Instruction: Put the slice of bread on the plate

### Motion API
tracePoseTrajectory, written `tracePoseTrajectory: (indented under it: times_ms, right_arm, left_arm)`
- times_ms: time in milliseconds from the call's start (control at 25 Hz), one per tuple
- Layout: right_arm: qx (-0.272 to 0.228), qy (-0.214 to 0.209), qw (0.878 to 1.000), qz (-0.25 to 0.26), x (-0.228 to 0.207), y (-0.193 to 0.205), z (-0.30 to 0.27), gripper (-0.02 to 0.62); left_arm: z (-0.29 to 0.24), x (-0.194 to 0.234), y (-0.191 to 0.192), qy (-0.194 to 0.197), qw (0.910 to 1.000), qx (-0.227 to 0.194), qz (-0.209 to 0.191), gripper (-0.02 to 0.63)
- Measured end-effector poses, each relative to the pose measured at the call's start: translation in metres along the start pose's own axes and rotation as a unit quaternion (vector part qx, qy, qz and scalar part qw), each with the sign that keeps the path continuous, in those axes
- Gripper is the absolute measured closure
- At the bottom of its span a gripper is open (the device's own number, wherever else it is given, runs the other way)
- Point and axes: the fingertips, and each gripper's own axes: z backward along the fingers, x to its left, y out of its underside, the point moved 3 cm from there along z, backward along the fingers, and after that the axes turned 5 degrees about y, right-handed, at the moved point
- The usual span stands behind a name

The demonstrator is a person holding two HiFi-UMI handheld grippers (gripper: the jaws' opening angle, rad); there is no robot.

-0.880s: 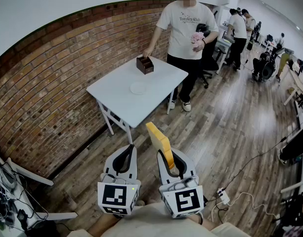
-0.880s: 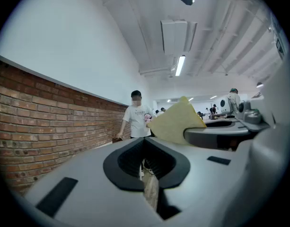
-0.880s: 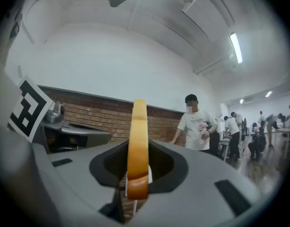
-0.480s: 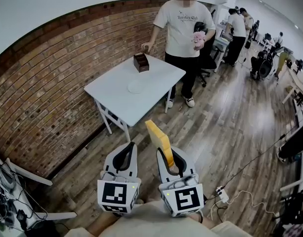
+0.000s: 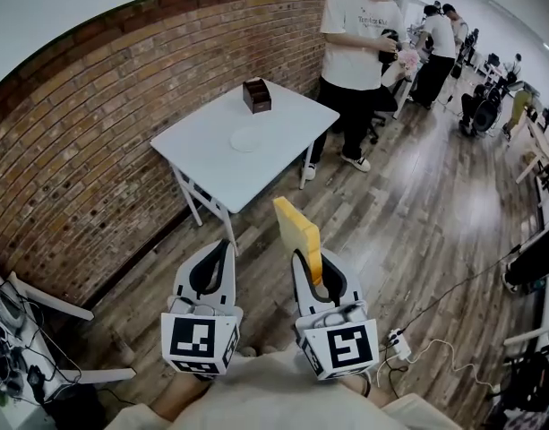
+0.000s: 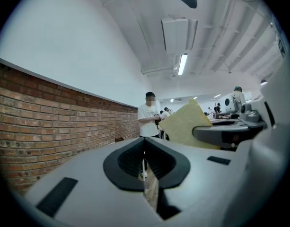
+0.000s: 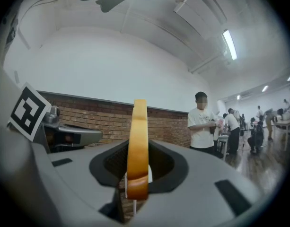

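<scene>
A yellow slice of bread (image 5: 298,232) stands upright on edge in my right gripper (image 5: 311,260), which is shut on its lower end. In the right gripper view the slice of bread (image 7: 136,145) rises edge-on from between the black pads. My left gripper (image 5: 222,251) is beside it at the left, shut with nothing in it; its pads (image 6: 156,161) meet along a thin slit. Both grippers are held level above the wooden floor. Ahead stands a white table (image 5: 201,162) with a round white plate (image 5: 247,139) near its middle. The left gripper view shows the bread (image 6: 185,125) at the right.
A brown box (image 5: 256,95) sits at the table's far corner. A person in a white shirt (image 5: 358,38) stands to the right of the table, with more people and chairs behind. A brick wall (image 5: 86,141) runs along the left. A power strip with cables (image 5: 399,346) lies on the floor at the right.
The person at the table has taken a hand off the brown box and stepped to the right. The table now sits lower and further left in the view. The bread stays gripped.
</scene>
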Motion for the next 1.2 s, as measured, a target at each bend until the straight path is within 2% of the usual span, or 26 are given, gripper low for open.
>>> tracePoseTrajectory:
  times_ms: [200,680,960,1200]
  right_arm:
    - [-0.003,-0.009,1.000,-0.001,-0.010,0.004,-0.003,0.503]
    - [-0.009,-0.014,1.000,-0.001,-0.026,0.005,-0.018,0.503]
    - [-0.020,-0.009,1.000,0.009,-0.033,0.010,-0.049,0.503]
    - [-0.020,0.002,1.000,0.016,-0.042,0.020,-0.098,0.505]
  left_arm:
    - [-0.004,0.002,0.002,-0.020,0.9998,-0.001,0.002,0.597]
    - [-0.028,-0.003,0.002,-0.015,0.9999,-0.001,0.003,0.597]
    - [-0.060,0.014,0.006,-0.008,0.9999,-0.012,0.000,0.597]
    - [-0.107,0.043,0.014,0.005,0.9998,-0.018,0.001,0.597]
